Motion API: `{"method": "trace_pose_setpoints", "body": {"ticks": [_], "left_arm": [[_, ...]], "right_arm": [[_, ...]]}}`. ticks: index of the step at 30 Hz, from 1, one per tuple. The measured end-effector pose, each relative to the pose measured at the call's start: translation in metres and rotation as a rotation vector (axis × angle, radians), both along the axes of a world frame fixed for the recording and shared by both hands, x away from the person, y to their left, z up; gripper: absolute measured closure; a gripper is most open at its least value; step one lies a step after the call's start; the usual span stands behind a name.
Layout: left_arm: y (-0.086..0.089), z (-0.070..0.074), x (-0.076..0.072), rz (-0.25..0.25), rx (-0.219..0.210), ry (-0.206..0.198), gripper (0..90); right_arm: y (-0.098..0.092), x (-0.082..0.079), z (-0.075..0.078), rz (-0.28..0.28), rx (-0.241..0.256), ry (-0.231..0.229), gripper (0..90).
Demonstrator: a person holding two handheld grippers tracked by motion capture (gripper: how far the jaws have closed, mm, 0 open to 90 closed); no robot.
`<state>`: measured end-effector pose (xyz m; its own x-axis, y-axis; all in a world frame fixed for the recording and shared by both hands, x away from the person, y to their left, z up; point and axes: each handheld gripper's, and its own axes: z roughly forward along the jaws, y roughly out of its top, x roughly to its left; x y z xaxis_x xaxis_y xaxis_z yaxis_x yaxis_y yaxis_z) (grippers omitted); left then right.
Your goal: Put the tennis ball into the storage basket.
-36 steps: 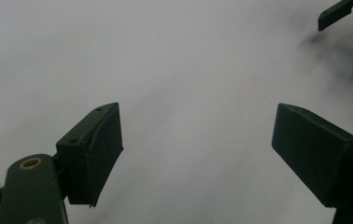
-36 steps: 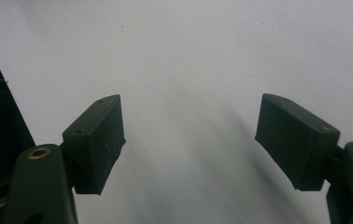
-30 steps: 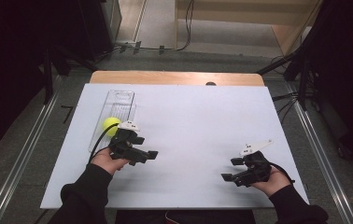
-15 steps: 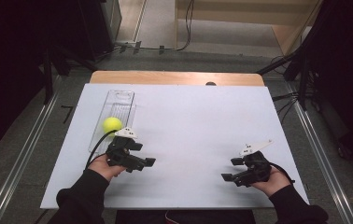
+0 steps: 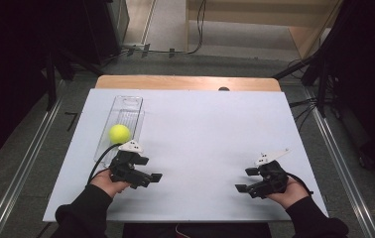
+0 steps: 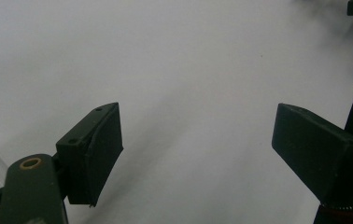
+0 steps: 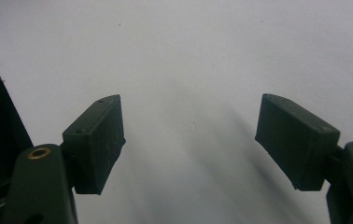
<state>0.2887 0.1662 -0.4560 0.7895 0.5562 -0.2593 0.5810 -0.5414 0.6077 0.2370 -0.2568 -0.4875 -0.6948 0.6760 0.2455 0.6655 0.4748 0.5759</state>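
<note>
Table (image 5: 195, 124): we see a white sheet over a wooden top.
Tray (image 5: 126, 106): clear plastic, far left of the sheet, lying lengthwise.
Left gripper (image 5: 146, 171): we note jaws spread, pinching nothing, just near the tray's close end.
Right gripper (image 5: 247, 181): jaws spread, over bare sheet, well apart from the tray.
Ball (image 5: 119, 134): yellow-green, sits inside the tray.

1. The near end of the clear tray (image 5: 126, 106) is covered by the left gripper (image 5: 143, 173).
2. The tray's contents beyond the yellow ball (image 5: 119, 134) cannot be made out.
</note>
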Motion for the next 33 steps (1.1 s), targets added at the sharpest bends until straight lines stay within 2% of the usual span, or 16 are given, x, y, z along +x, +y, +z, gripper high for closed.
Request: {"method": "trace_pose_setpoints", "body": {"ticks": [6,9,13,33], "left_arm": [[0.0018,-0.0015,-0.0033,-0.011,0.017,-0.014,16.9],[0.0012,-0.0028,-0.0055,-0.014,0.008,-0.018,16.9],[-0.0001,-0.0038,-0.0081,-0.035,0.024,-0.025,16.6],[0.0023,-0.0034,-0.0099,-0.040,0.016,-0.026,16.7]], "right_arm": [[-0.0003,0.0002,-0.0001,0.000,-0.001,-0.001,21.6],[-0.0003,0.0002,-0.0001,0.000,-0.001,-0.001,21.7],[-0.0001,0.0002,-0.0001,-0.002,-0.001,-0.001,21.7],[0.0001,0.0000,-0.0002,-0.003,-0.003,0.003,21.7]]}}
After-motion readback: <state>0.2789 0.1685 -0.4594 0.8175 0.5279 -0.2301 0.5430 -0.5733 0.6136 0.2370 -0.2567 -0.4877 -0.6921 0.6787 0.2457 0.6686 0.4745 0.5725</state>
